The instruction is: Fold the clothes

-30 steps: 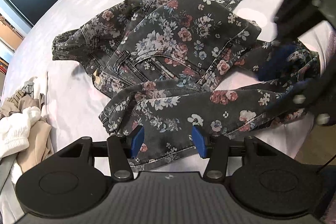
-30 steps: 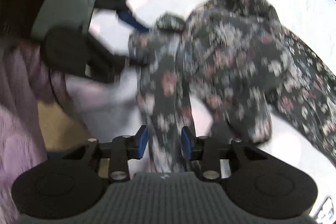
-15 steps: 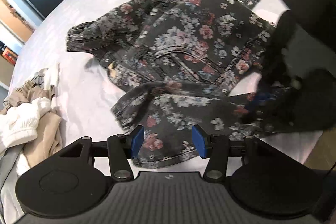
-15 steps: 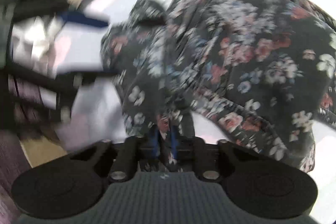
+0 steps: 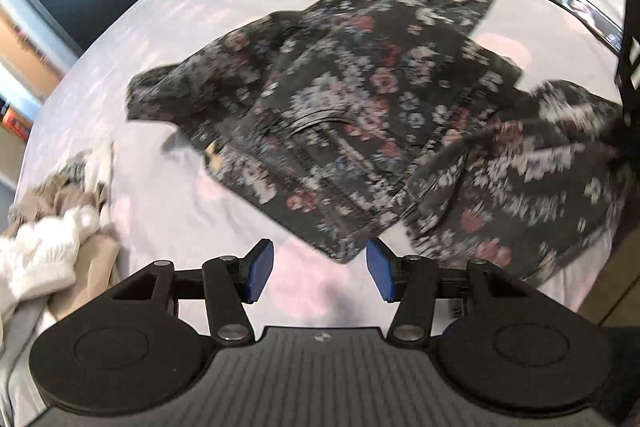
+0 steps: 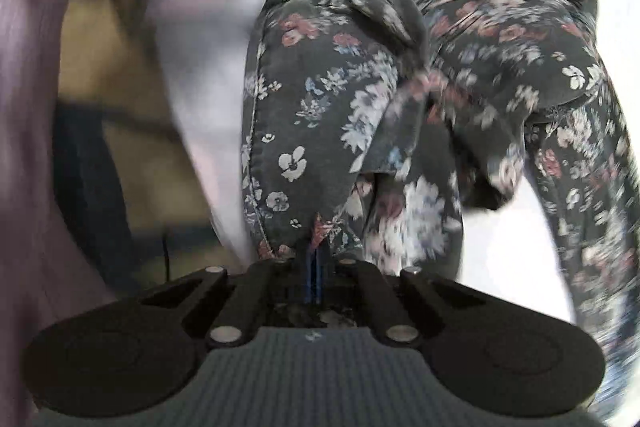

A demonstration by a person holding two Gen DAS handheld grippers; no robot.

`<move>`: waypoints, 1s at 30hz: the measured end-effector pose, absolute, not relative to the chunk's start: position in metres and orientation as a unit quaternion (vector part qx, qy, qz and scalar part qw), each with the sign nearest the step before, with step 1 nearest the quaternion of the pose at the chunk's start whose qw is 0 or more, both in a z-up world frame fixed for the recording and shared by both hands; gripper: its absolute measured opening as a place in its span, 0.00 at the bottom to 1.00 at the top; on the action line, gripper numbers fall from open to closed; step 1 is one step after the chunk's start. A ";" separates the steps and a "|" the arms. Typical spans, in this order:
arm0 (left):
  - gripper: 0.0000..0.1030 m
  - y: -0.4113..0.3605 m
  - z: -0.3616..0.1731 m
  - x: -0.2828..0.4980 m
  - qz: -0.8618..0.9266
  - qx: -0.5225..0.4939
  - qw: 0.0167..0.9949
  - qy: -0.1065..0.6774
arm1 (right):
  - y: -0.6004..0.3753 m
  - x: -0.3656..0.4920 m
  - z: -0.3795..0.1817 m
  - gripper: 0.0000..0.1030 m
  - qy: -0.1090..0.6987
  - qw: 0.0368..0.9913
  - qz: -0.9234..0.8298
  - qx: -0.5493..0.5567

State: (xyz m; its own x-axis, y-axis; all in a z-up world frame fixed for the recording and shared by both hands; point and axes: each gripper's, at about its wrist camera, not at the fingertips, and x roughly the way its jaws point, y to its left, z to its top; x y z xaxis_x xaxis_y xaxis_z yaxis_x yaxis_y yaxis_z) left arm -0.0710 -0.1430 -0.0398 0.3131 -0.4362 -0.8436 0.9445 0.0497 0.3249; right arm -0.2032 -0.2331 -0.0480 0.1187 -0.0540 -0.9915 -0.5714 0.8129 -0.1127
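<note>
Item: floral jeans (image 5: 360, 99), spread crumpled across the frame's middle on the pale bedsheet (image 5: 192, 27).
Handling: judged soft but weighty denim, limp, not fragile; best taken at hem or waistband.
Left gripper (image 5: 319, 269): released, jaws apart, empty, hovering low centre, angled down.
Right gripper (image 6: 315, 267): clenched on a jeans leg, bottom centre, pointing down.

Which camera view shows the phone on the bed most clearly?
The left wrist view: the phone lies on the bed sheet at the right edge, beyond the floral jeans. The right wrist view does not show it; there, blurred jeans fill the picture.
</note>
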 end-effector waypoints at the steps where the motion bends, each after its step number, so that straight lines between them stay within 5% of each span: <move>1: 0.49 -0.144 -0.041 -0.073 -0.519 0.462 0.665 0.273 | -0.234 -0.210 -0.049 0.03 0.638 0.698 0.191 -0.264; 10: 0.49 -0.154 -0.056 -0.075 -0.531 0.482 0.649 0.255 | -0.267 -0.245 -0.047 0.03 0.649 0.663 0.191 -0.322; 14: 0.49 -0.163 -0.065 -0.081 -0.547 0.489 0.635 0.242 | -0.283 -0.244 -0.030 0.06 0.633 0.706 0.181 -0.261; 18: 0.49 -0.168 -0.076 -0.085 -0.548 0.505 0.626 0.231 | -0.293 -0.241 -0.010 0.26 0.600 0.754 0.156 -0.216; 30: 0.50 -0.182 -0.115 -0.105 -0.518 0.578 0.614 0.146 | -0.314 -0.214 -0.004 0.47 0.551 0.818 0.156 -0.048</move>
State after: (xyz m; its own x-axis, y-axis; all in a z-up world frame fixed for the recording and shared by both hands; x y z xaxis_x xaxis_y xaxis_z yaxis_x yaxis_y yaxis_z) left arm -0.1050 -0.1817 -0.1148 0.4206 -0.4668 -0.7780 0.8048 -0.2038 0.5574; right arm -0.2141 -0.3137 -0.0037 0.3431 0.2022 -0.9173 -0.3089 0.9465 0.0932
